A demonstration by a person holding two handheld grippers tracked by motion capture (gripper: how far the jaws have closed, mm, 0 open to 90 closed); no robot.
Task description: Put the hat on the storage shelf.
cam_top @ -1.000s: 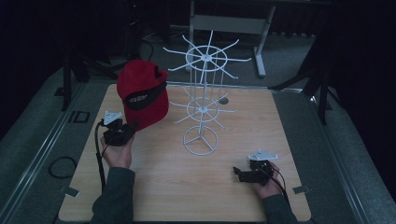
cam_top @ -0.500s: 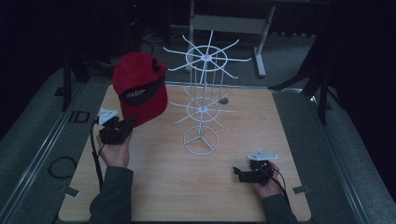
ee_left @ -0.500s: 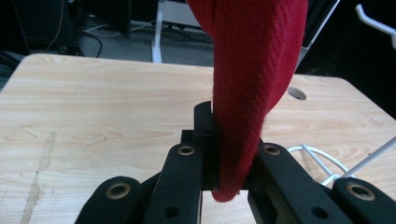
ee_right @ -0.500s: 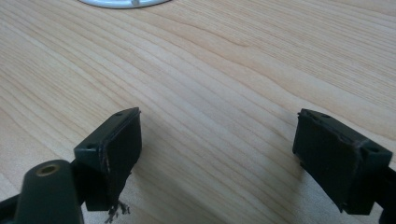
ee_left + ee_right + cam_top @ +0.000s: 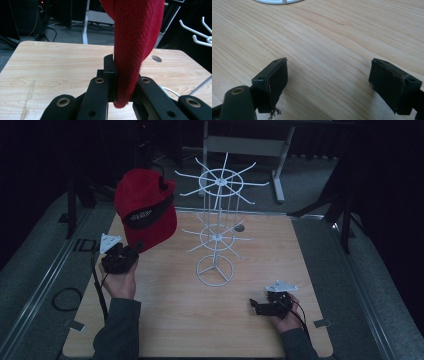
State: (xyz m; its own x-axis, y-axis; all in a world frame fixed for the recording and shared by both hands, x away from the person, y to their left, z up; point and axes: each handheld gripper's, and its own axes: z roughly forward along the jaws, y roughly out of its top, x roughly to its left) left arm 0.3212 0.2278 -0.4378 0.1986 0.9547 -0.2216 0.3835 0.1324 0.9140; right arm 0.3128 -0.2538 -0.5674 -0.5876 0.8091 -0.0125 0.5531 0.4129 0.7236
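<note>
Left gripper raised over the worktop's left edge, jaws clamped shut; right gripper low near front-right corner, jaws wide apart.

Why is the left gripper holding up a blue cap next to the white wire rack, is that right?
Not quite: the cap is red, not blue, as the high view shows. The rest holds. The left gripper is shut on its lower edge and holds it up beside the white wire rack. The left gripper view shows the red cloth pinched between the jaws.

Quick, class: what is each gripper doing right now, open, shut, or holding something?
Left gripper: shut on the red cap, lifted off the table.
Right gripper: open, holding nothing, low over the table.
</note>
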